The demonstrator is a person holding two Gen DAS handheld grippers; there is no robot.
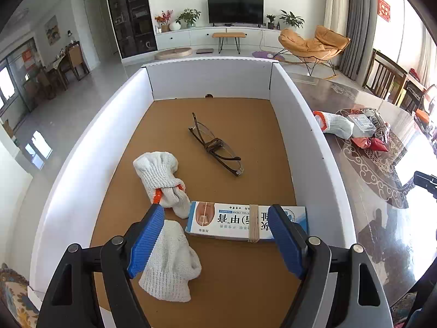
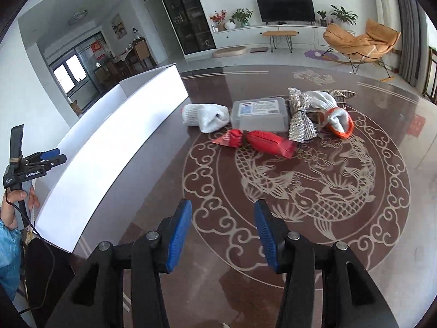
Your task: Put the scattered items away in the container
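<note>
Four items in container: two white knit gloves [image 1: 158,175], [image 1: 169,262], folded glasses [image 1: 215,146] and a banded cream box [image 1: 245,222] lie on the brown floor of the white container [image 1: 297,125].
Left on tabletop: rolled glove [image 2: 206,117], clear plastic case [image 2: 259,113], red wrapped packet [image 2: 262,142], silver bow [image 2: 300,117] and an orange-cuffed glove [image 2: 337,117], clustered on the tabletop [image 2: 300,232] beside the container wall.
Left gripper [image 1: 215,240]: above the container floor, fingers apart, nothing between them.
Right gripper [image 2: 222,232]: over bare tabletop, well short of the cluster; fingers apart, empty.
Handling, gloves: likely light, soft, compressible; pinch mid-roll.
Handling, red packet: probably crinkly and slippery; grip across the thick middle, not the twisted end.
Handling, case: rigid, smooth; take it across the short sides.
Handling, bow: light, floppy; hold at the centre knot.
</note>
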